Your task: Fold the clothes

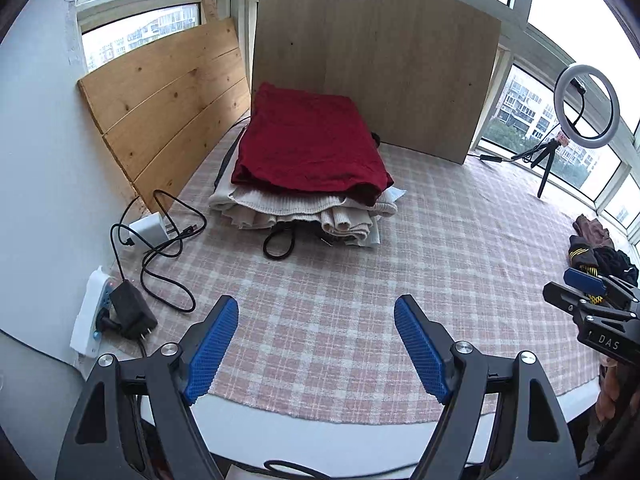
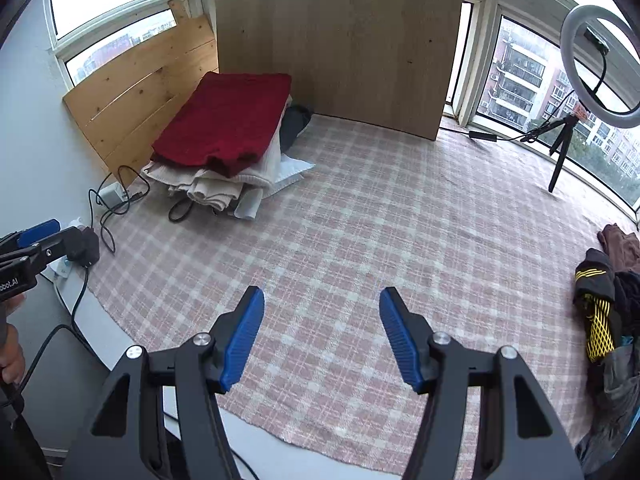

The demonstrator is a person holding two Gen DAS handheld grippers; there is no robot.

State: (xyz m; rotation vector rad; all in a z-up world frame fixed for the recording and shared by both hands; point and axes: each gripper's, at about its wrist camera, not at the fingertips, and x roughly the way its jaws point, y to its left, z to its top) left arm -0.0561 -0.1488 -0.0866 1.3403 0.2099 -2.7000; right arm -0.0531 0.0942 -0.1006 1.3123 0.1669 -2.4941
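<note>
A stack of folded clothes stands at the back left of the checked cloth, with a folded dark red garment (image 1: 308, 148) on top of cream knits (image 1: 304, 210). The red garment also shows in the right wrist view (image 2: 228, 124). A heap of unfolded dark clothes (image 2: 608, 300) with a yellow-striped piece lies at the right edge; the heap also shows in the left wrist view (image 1: 596, 248). My left gripper (image 1: 316, 320) is open and empty above the cloth's near edge. My right gripper (image 2: 322, 312) is open and empty over the middle of the cloth.
A pink checked cloth (image 1: 360, 280) covers the table. Wooden boards (image 1: 372, 72) lean at the back. A charger, cables and a power strip (image 1: 96, 316) lie at the left. A ring light on a tripod (image 2: 600, 68) stands at the back right.
</note>
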